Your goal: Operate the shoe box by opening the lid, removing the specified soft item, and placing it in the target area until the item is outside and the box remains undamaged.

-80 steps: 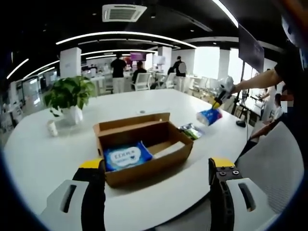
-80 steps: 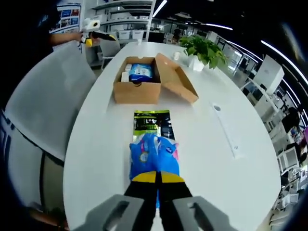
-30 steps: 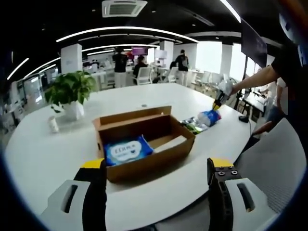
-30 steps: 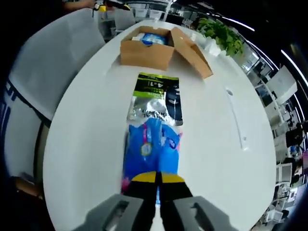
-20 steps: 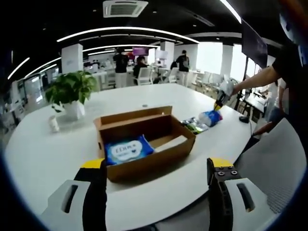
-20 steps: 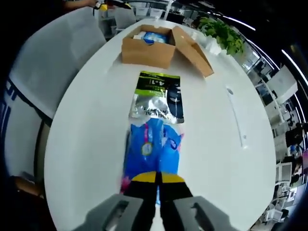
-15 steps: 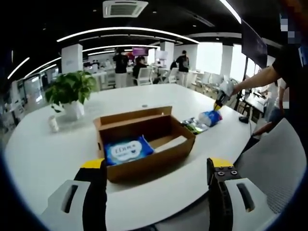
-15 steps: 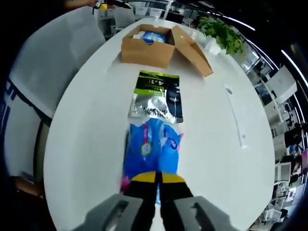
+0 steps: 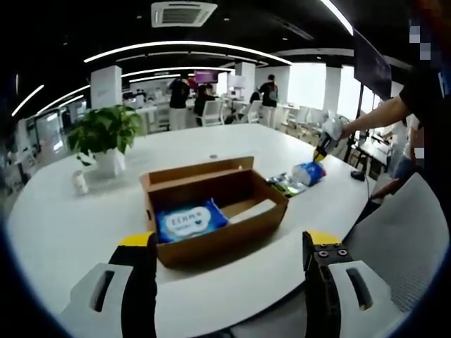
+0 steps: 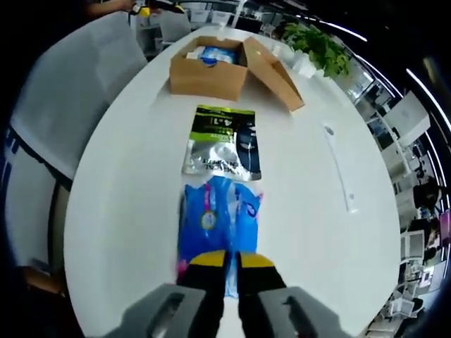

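Note:
The brown shoe box (image 9: 215, 211) stands open on the white table (image 9: 63, 225), its lid (image 10: 271, 63) folded back. A blue wipes pack (image 9: 184, 220) lies inside it. My left gripper (image 9: 229, 282) is open, close in front of the box, with nothing between its jaws. My right gripper (image 10: 231, 271) is shut on the near end of a blue soft pack (image 10: 218, 222), which lies flat on the table. Just beyond that pack lies a green and silver pouch (image 10: 220, 144), with the box (image 10: 208, 74) farther on. The left gripper view has the right gripper (image 9: 325, 141) over the blue pack (image 9: 308, 172).
A potted plant (image 9: 102, 137) and a small cup (image 9: 79, 183) stand at the table's far left. A white strip (image 10: 337, 176) lies to the right of the pouch. A grey chair (image 10: 63, 91) sits against the table edge. People stand in the office behind.
The blue pack came down from mid-air onto the table in front of the pouch. The gap between the right jaws looks a little wider. The left gripper barely moved.

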